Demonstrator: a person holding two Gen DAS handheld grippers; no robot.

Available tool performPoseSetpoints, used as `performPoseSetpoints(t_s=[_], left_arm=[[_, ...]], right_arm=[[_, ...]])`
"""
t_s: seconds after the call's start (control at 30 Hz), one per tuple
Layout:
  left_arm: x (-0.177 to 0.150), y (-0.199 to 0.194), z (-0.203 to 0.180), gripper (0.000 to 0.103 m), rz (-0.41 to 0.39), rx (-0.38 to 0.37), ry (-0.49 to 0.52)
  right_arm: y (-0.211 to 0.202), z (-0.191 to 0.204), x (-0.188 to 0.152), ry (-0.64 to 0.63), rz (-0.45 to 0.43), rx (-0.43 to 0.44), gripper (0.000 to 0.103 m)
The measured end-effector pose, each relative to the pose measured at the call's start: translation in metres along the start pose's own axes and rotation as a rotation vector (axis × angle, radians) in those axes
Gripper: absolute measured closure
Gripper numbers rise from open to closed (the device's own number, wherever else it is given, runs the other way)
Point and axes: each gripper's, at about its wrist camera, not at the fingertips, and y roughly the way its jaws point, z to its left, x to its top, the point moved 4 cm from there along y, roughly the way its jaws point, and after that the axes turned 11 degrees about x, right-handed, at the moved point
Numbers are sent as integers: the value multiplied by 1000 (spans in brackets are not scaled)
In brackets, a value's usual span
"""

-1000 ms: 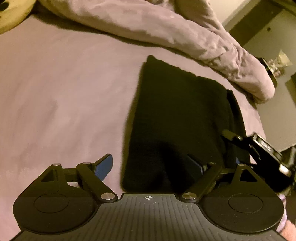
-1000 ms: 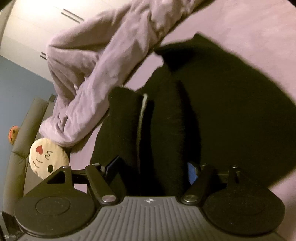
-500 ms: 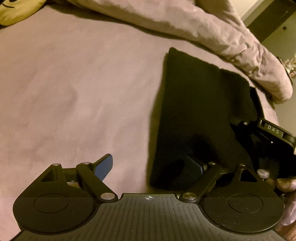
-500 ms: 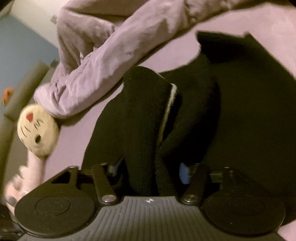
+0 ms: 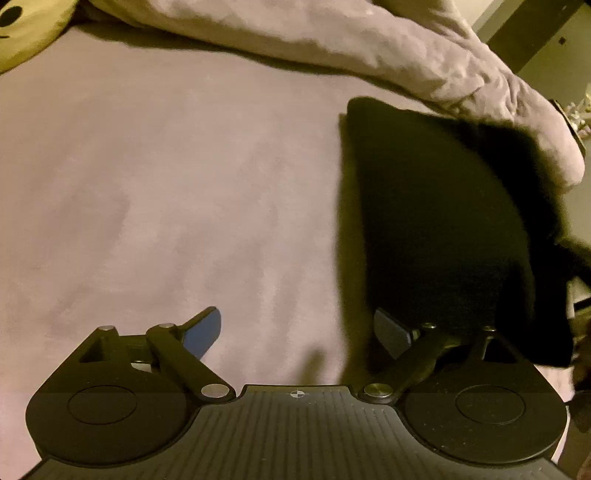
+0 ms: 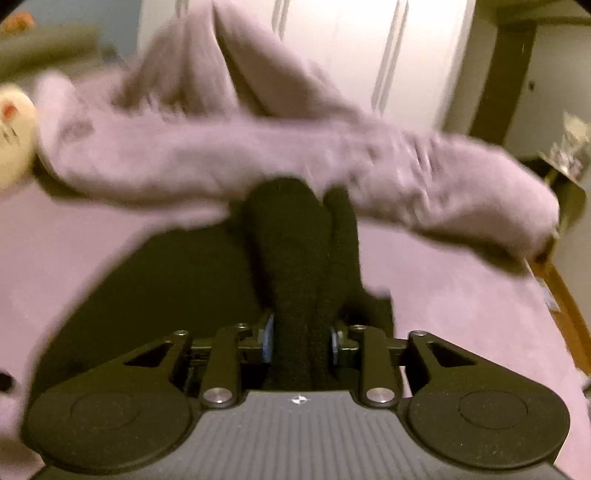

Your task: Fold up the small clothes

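A small black knit garment (image 5: 443, 229) lies on the mauve bed sheet (image 5: 166, 203), at the right of the left wrist view. My left gripper (image 5: 299, 332) is open and empty over bare sheet, its right finger (image 5: 391, 332) beside the garment's near left edge. My right gripper (image 6: 301, 343) is shut on a bunched fold of the black garment (image 6: 295, 258), which rises between the pads; the rest of it spreads flat to the left below. The right wrist view is blurred by motion.
A rumpled mauve duvet (image 5: 369, 48) lies along the far side of the bed, also in the right wrist view (image 6: 258, 155). A yellow smiley cushion (image 5: 26, 29) sits far left. A cream face cushion (image 6: 14, 136) is at left. The bed's right edge (image 6: 561, 295) borders the floor.
My right gripper has closed on the garment's fold and swung round, lifting it. My left gripper has drifted left off the garment, so the garment now sits further right in its view.
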Motion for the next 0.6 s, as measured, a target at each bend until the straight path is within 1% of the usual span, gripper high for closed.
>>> performPoseSetpoints(t_s=[0.03, 0.07, 0.1, 0.13, 0.17, 0.2, 0.27, 0.3, 0.33, 0.37, 0.43, 0.47, 0.5, 0.57, 0.6], left_arm=[[0, 2, -2, 9, 7, -4, 1], [0, 4, -4, 9, 13, -7, 4], [0, 4, -7, 9, 14, -12, 8], [0, 5, -9, 9, 13, -16, 13], [0, 6, -11, 9, 13, -21, 19], [1, 6, -14, 9, 14, -27, 25], [0, 7, -19, 9, 20, -42, 30], [0, 8, -22, 9, 25, -45, 30], [1, 8, -24, 9, 25, -47, 29], [3, 8, -26, 9, 22, -49, 28], [5, 8, -29, 9, 13, -52, 23], [5, 8, -28, 9, 13, -51, 19], [5, 9, -29, 9, 16, -50, 14], [5, 10, -31, 9, 16, -43, 6], [4, 10, -32, 9, 15, -35, 7]], right_arm=[[14, -6, -13, 6, 59, -8, 71], [27, -11, -27, 27, 120, -2, 68], [34, -15, -37, 46, 141, 14, 63], [34, -18, -41, 74, 114, 34, 61], [33, -22, -42, 106, 99, 48, 53], [33, -26, -41, 143, 99, 57, 40], [37, -42, -44, 277, 112, 97, 28], [41, -49, -47, 345, 114, 127, 25], [44, -54, -50, 408, 112, 160, 23], [46, -60, -52, 453, 103, 191, 20], [48, -63, -52, 475, 102, 236, 13], [49, -62, -52, 473, 108, 258, 7], [51, -61, -52, 470, 115, 283, 4], [55, -56, -52, 479, 140, 344, 4], [58, -56, -52, 489, 146, 360, 4]])
